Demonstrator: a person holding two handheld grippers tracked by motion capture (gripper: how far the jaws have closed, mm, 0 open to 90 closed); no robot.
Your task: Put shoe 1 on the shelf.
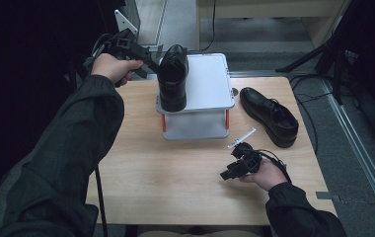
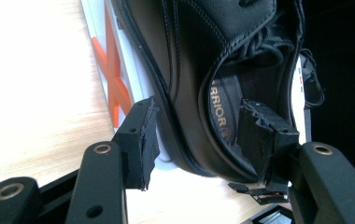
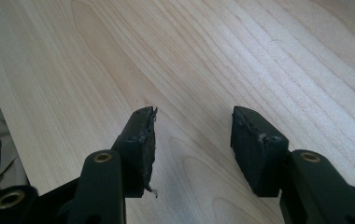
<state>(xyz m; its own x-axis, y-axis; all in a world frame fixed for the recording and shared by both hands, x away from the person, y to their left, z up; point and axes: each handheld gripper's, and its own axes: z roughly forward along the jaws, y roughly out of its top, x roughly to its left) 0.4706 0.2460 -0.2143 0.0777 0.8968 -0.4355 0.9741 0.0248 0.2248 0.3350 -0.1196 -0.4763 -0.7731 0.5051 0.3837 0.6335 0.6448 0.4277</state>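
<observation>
One black leather shoe [image 1: 172, 74] stands on the white top of a small raised stand [image 1: 207, 81] at the back of the wooden table. My left gripper [image 1: 151, 61] is at its heel from the left. In the left gripper view the shoe's heel [image 2: 203, 70] lies between the open jaws of that gripper [image 2: 196, 135]: one pad sits outside the sole edge and the other inside the shoe's opening, neither pressing. A second black shoe [image 1: 269, 116] lies on the table to the stand's right. My right gripper [image 1: 227, 173] [image 3: 194, 135] rests low over bare wood, open and holding nothing.
The stand has orange legs [image 2: 112, 79] and a lower shelf [image 1: 195, 129]. A small white stick-like object [image 1: 241, 138] lies on the table just beyond the right gripper. The table [image 1: 175, 192] ends close behind the stand, with a tripod [image 1: 318, 49] and cables on the floor beyond.
</observation>
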